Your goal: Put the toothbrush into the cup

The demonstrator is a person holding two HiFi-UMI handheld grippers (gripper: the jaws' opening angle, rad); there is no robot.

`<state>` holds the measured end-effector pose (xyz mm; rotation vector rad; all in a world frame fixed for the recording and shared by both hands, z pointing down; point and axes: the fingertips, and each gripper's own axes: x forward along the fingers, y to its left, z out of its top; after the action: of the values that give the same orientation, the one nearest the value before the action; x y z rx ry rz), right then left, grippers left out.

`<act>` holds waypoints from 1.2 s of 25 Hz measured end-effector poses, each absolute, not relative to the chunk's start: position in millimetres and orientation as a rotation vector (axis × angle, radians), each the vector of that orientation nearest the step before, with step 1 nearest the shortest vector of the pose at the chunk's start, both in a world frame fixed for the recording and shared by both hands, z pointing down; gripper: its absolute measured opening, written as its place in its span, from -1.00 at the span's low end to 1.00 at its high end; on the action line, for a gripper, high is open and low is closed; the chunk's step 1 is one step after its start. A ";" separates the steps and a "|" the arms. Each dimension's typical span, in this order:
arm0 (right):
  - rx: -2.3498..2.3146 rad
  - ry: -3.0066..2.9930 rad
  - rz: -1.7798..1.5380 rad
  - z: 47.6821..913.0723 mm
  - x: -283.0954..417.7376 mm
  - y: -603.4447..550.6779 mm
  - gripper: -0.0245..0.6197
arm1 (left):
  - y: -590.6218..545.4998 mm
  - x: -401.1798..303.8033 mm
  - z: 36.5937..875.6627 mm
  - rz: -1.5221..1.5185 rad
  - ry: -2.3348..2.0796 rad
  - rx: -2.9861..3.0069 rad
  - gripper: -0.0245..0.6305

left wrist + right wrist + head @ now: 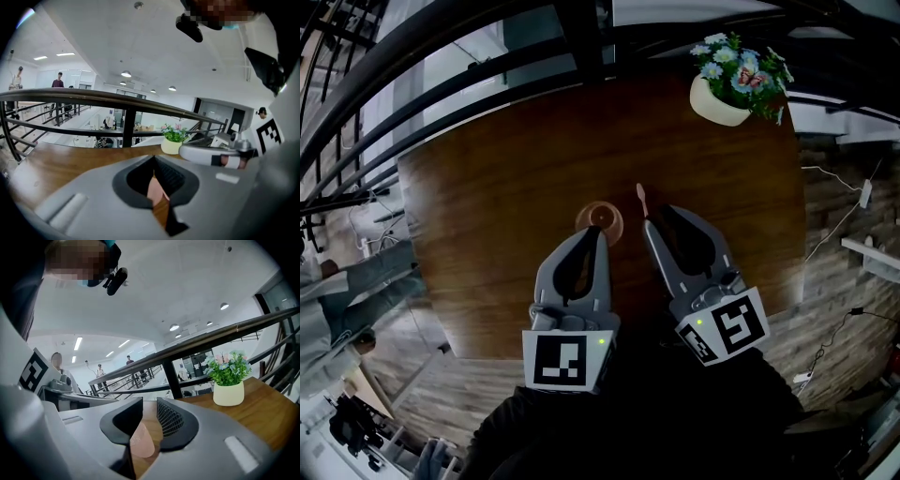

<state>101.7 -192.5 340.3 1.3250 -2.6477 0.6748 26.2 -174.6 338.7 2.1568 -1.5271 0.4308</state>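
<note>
Right tongs [650, 223] are pinched narrow on the pink toothbrush [642, 198], whose end pokes past the tips just beside the cup [600, 218] on the table [487, 187]. Left tongs [599, 234] sit almost closed on the cup's near wall, steadying it, I'd say. That brush looks light, stiff and slick; grip it mid-handle, firmly, or it may swivel.

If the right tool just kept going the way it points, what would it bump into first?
Probably the bare table, touched first by the toothbrush it holds; the flower pot stands off right, the cup left. Depth is unclear.
</note>
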 end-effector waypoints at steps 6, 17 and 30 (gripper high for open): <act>1.302 -2.599 0.719 372.5 101.9 -201.4 -0.61 | -176.3 20.9 353.3 0.464 -1.547 2.102 -0.90; 1.251 -2.548 0.778 408.1 92.4 -204.8 -0.57 | -171.1 7.2 376.1 0.493 -1.567 2.016 -0.90; 1.240 -2.465 0.818 440.7 89.6 -203.3 -0.54 | -169.1 -6.3 392.0 0.517 -1.572 1.960 -0.90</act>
<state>89.6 -203.3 440.7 1.2403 -2.4653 0.8184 -6.3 -169.1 392.0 1.9599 -1.5722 0.5174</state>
